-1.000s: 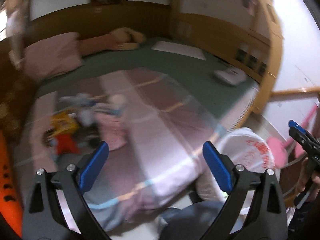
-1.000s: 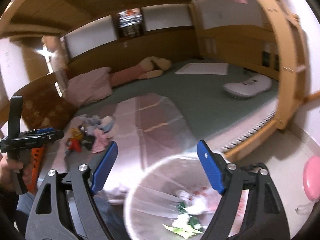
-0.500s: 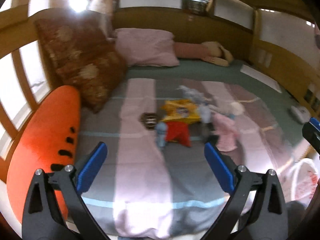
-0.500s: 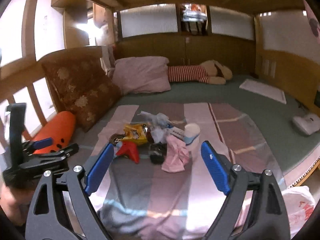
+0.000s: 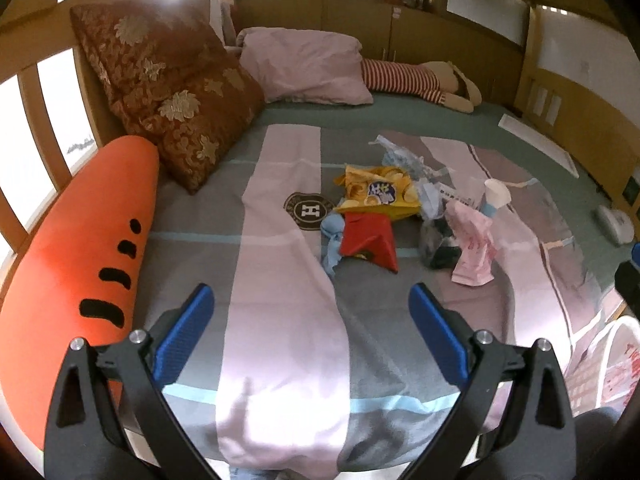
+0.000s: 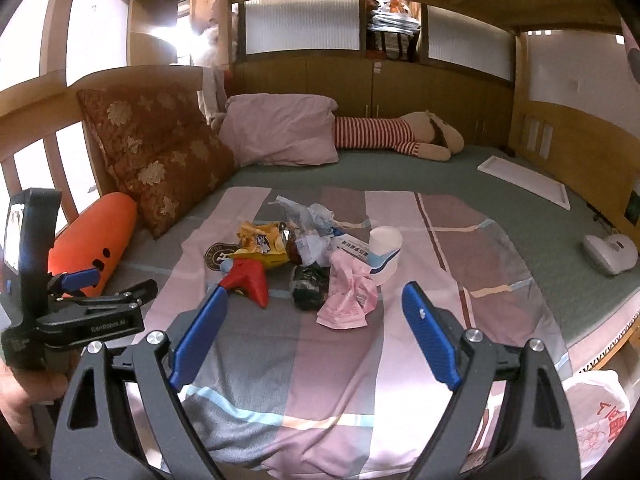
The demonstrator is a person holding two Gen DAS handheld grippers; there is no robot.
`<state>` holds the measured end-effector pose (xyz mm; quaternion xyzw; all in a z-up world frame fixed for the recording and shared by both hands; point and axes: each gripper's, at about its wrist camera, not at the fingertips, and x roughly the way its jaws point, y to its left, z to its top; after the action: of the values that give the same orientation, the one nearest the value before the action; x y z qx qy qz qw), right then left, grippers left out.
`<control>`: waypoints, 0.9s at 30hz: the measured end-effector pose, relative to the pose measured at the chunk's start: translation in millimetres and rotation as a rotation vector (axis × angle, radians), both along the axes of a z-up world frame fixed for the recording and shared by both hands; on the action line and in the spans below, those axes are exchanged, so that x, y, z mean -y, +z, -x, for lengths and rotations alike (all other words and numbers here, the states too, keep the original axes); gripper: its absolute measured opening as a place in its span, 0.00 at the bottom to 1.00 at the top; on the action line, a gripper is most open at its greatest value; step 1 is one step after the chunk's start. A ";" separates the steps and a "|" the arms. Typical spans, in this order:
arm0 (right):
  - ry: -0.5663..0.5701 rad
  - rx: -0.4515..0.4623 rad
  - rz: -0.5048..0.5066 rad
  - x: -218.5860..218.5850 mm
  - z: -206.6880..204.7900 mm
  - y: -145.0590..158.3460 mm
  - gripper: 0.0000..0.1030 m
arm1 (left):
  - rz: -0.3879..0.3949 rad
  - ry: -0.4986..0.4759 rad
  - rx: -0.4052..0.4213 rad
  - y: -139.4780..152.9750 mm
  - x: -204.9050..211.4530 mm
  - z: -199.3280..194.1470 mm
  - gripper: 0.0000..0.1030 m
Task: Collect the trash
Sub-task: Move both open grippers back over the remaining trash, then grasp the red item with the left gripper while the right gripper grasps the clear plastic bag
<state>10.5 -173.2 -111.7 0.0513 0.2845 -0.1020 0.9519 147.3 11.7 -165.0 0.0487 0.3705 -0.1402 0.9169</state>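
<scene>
So the trash pile [image 6: 308, 256] is sitting mid-bed on the striped blanket [image 6: 400, 344]: a yellow chip bag [image 5: 376, 194], a red wrapper [image 5: 370, 240], a crumpled pink bag [image 6: 348, 300], a white paper cup [image 6: 384, 254] lying tipped over, plus some clear and dark plastic all touching in one heap. Both grippers are hanging short of it with nothing between the pads, left gripper [image 5: 312, 340] spread wide, right gripper [image 6: 316, 338] having just been opening wide too. An orange carrot cushion [image 5: 76, 280] is lying along the left rail, and a white plastic bag [image 6: 596, 416] is showing past the bed's edge.
</scene>
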 end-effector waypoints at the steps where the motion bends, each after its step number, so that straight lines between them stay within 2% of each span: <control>1: -0.004 0.001 -0.010 1.6 0.7 0.1 0.84 | -0.003 0.001 0.003 0.1 -0.1 0.7 0.94; 16: 0.004 -0.024 -0.037 9.4 -2.8 -3.9 0.84 | 0.005 -0.039 -0.003 2.7 7.3 4.3 0.94; 20: -0.031 -0.033 -0.104 38.3 -10.8 -6.2 0.84 | 0.059 -0.111 -0.059 4.8 18.9 -5.6 0.94; 22: -0.058 -0.039 -0.154 56.1 -18.3 -8.6 0.84 | 0.058 -0.129 -0.079 5.0 26.2 -15.9 0.94; 25: -0.060 -0.101 -0.243 85.5 -47.8 -19.1 0.84 | 0.061 -0.148 -0.115 5.5 36.1 -41.5 0.94; 27: -0.063 -0.133 -0.262 97.2 -66.2 -25.8 0.84 | 0.092 -0.156 -0.161 3.6 41.9 -62.2 0.94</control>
<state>76.7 -270.5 -137.5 0.1772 0.3560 -0.0972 0.9123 209.5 -30.2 -161.4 0.0236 0.4314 -0.2313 0.8717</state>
